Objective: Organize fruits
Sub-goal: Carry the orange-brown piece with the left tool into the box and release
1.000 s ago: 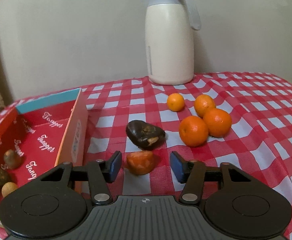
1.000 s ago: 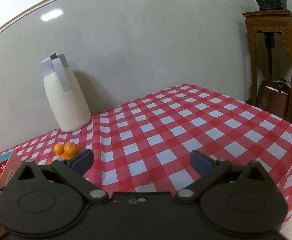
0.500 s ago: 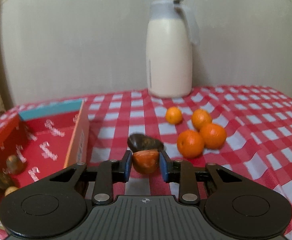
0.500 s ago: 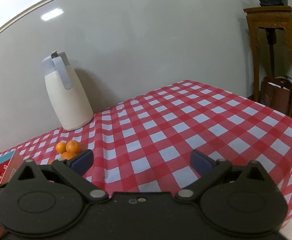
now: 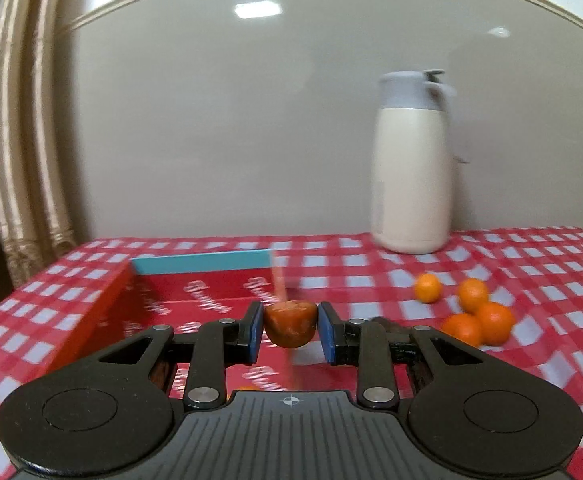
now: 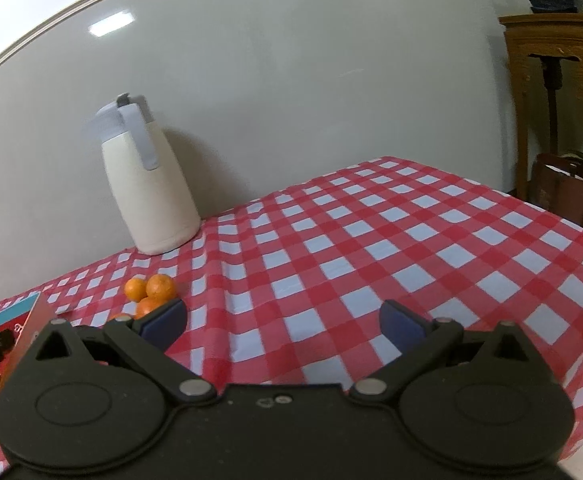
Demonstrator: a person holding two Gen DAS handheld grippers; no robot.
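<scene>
My left gripper (image 5: 289,330) is shut on a small reddish-brown fruit (image 5: 290,323) and holds it in the air over the right wall of the red cardboard box (image 5: 195,292). Several oranges (image 5: 477,314) lie on the checked cloth to the right; they also show in the right wrist view (image 6: 151,290). A dark fruit (image 5: 383,322) is mostly hidden behind my right finger. My right gripper (image 6: 283,322) is open and empty above the cloth, right of the oranges. The box edge (image 6: 27,326) shows at far left there.
A cream thermos jug (image 5: 411,168) stands at the back by the wall, also in the right wrist view (image 6: 147,180). A wooden stand (image 6: 559,92) is beyond the table's right edge. A curtain (image 5: 23,140) hangs at the left.
My left gripper closed on the reddish-brown fruit, lifted it off the cloth and swung left over the box. My right gripper stayed open and drifted slightly.
</scene>
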